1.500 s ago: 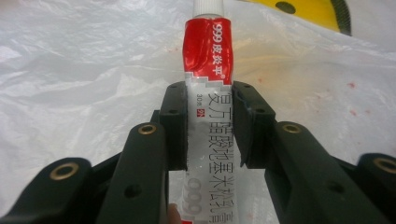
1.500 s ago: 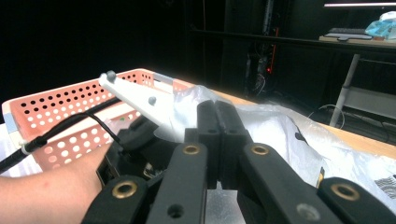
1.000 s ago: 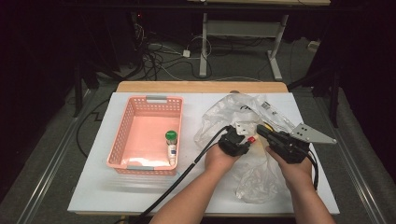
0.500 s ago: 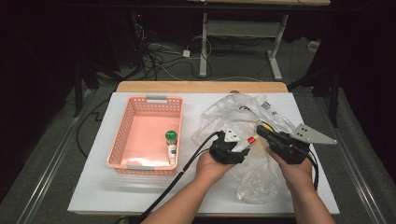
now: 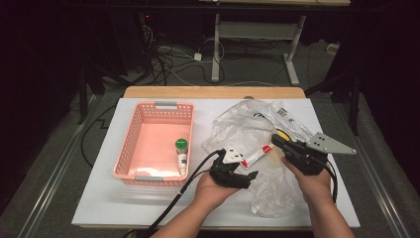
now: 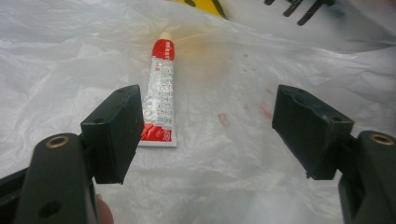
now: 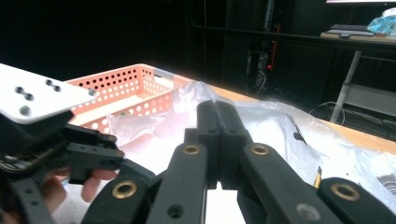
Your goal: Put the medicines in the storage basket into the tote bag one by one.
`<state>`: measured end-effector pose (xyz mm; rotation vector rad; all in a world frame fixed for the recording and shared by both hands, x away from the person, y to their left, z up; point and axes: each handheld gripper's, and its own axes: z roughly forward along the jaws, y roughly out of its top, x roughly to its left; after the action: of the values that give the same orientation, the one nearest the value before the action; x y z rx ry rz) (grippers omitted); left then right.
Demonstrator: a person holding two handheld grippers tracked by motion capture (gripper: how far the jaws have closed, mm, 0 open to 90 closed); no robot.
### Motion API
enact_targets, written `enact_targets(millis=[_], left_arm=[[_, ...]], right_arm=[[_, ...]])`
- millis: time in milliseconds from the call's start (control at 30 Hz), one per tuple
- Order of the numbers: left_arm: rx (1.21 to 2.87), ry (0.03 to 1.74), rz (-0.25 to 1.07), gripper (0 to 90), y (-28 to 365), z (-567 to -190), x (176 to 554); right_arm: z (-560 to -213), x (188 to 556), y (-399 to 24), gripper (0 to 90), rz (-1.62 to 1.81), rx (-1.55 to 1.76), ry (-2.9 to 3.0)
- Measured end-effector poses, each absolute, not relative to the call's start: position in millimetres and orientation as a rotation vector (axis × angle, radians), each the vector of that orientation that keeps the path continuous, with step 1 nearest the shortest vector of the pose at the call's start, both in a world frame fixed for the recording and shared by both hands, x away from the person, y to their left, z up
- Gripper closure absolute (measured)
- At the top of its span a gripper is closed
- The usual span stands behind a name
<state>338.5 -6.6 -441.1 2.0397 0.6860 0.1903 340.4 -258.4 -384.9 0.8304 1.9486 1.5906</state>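
A red and white tube [image 5: 256, 156] [image 6: 159, 98] lies flat on a crumpled clear plastic bag [image 5: 247, 124], cap end pointing away from my left gripper. My left gripper [image 5: 246, 167] [image 6: 205, 107] is open just short of the tube, and its left jaw sits beside the tube's flat end with nothing held. My right gripper [image 5: 275, 140] [image 7: 217, 107] is shut over the bag's right part, its jaws pressed together, and I see nothing between them. A yellow item [image 5: 282, 134] lies in the bag just past its tip.
A pink perforated basket [image 5: 130, 144] stands at the left of the white table [image 5: 99, 198] and holds a green-capped bottle [image 5: 182, 153]. The bag spreads across the table's middle and right, reaching toward the near edge. Dark floor and cables lie beyond the far edge.
My left gripper has drawn back toward the person, leaving the tube uncovered on the bag. The right gripper has stayed in place.
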Motion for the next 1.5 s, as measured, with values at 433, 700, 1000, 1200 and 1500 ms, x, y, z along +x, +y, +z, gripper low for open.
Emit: enact_targets(millis=[433,700,1000,1200,1500], left_arm=[[2.022,0.692,0.255,8.9,22,-426,315],[2.021,0.729,0.271,0.0,39,-422,307],[2.02,0.767,0.266,0.0,53,-423,309],[1.994,0.791,0.292,0.0,67,-414,309],[1.957,0.859,0.372,0.0,97,-404,314]], right_arm=[[-385,340,-260,90.0,1.584,0.825,1.942],[-384,340,-261,90.0,1.583,0.832,1.938],[-383,338,-261,90.0,1.582,0.833,1.94],[-383,337,-262,90.0,1.591,0.833,1.934],[-381,337,-264,90.0,1.595,0.834,1.924]])
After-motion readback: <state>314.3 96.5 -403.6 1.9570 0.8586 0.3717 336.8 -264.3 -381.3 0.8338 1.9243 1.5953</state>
